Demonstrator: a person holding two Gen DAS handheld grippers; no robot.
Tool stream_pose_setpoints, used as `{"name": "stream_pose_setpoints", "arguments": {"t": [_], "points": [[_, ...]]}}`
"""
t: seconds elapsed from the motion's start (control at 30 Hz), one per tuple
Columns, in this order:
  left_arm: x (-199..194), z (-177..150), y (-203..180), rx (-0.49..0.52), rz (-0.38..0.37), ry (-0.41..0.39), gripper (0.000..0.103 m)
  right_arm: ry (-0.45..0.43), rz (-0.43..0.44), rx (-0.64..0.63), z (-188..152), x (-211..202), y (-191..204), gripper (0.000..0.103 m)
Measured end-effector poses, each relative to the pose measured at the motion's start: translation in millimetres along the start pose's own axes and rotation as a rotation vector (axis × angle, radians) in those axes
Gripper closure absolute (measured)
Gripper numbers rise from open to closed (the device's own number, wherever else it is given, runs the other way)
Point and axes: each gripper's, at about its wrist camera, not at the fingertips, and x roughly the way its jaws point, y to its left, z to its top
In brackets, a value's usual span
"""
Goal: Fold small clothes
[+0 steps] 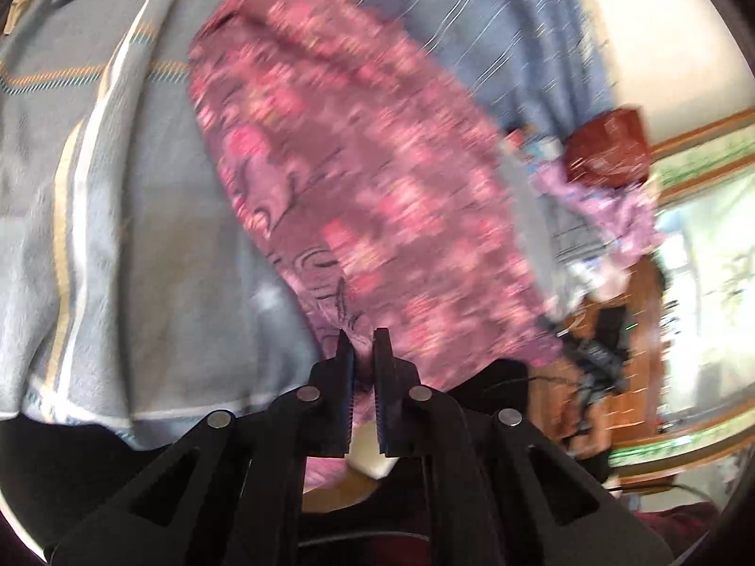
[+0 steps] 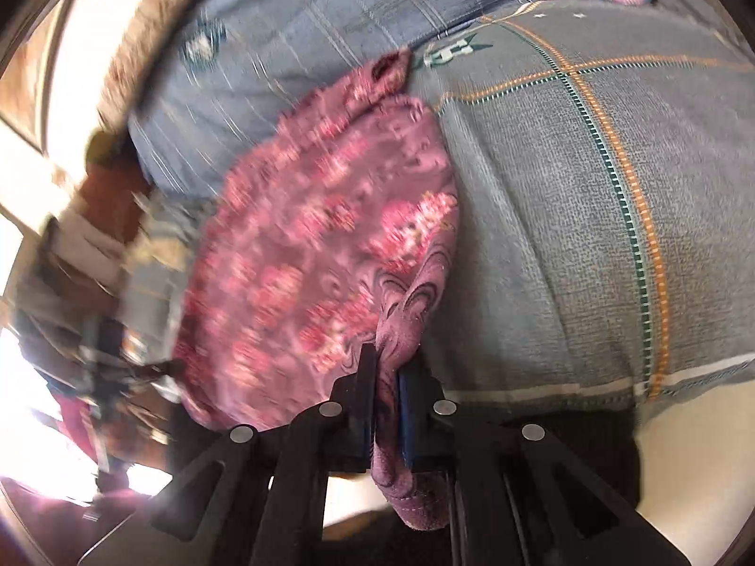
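Clutter is seen w/ a purple crumpled cloth (image 1: pixel 608 203) and a dark red bag (image 1: pixel 606 148) at the far edge of the grey-blue bedspread (image 1: pixel 141 236), nothing seen btwn tools & fabric. Pink floral garment (image 1: pixel 358 179) is held up over the bed, one edge clamped in the left gripper (image 1: pixel 363 344), another bunched & pinched in the right gripper (image 2: pixel 387 358). Window light is blown out, room bg is motion-blurred & hard to read.
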Motion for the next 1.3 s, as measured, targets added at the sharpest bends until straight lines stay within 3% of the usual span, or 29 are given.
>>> {"name": "stream_pose_setpoints", "arguments": {"t": [0.2, 0.33, 0.4, 0.53, 0.63, 0.7, 0.73, 0.77, 0.87, 1.0, 1.1, 1.17, 1.3], "points": [[-6.0, 21.7, -0.7, -0.055, -0.095, -0.038, 0.098, -0.082, 0.224, 0.124, 17.1, -12.3, -0.1, 0.096], [-9.2, 33.0, -1.4, -0.060, -0.120, -0.055, 0.098, -0.104, 0.280, 0.141, 36.2, -9.7, 4.4, 0.097], [-7.9, 35.6, -5.8, -0.045, -0.095, -0.057, 0.098, -0.092, 0.228, 0.118, 43.0, -4.6, 7.8, 0.096], [-0.9, 34.5, -4.5, -0.021, -0.048, -0.036, 0.098, -0.021, 0.045, 0.074, 44.3, 8.6, 3.1, 0.092], [11.1, 26.3, -1.7, -0.016, -0.038, 0.021, 0.096, 0.056, -0.015, 0.051, 32.5, 17.3, -4.1, 0.081], [22.4, 19.6, 2.1, -0.026, -0.041, 0.076, 0.084, 0.087, -0.054, 0.043, 24.5, 20.1, -6.7, 0.067], [25.1, 16.4, 4.1, -0.031, -0.039, 0.093, 0.073, 0.098, -0.064, 0.042, 20.6, 20.6, -8.7, 0.063], [28.8, 12.7, 6.4, -0.037, -0.031, 0.112, 0.060, 0.103, -0.063, 0.042, 18.5, 20.8, -9.7, 0.062], [35.8, 4.7, 9.8, -0.035, -0.015, 0.152, 0.049, 0.102, -0.045, 0.037, 11.8, 19.8, -13.6, 0.062], [34.7, -1.1, 7.4, -0.004, 0.008, 0.144, 0.051, 0.142, 0.019, 0.023, 5.5, 24.9, -14.3, 0.062], [34.8, -3.8, 6.9, 0.014, 0.057, 0.138, 0.076, 0.157, 0.028, -0.007, -1.3, 25.1, -10.2, 0.064], [36.3, -3.9, 12.6, -0.005, 0.070, 0.140, 0.089, 0.164, 0.007, -0.056, -5.2, 26.4, -2.4, 0.074], [34.9, -3.8, 25.8, -0.063, 0.049, 0.135, 0.089, 0.160, 0.059, -0.038, -7.3, 23.1, 2.3, 0.070]]}}
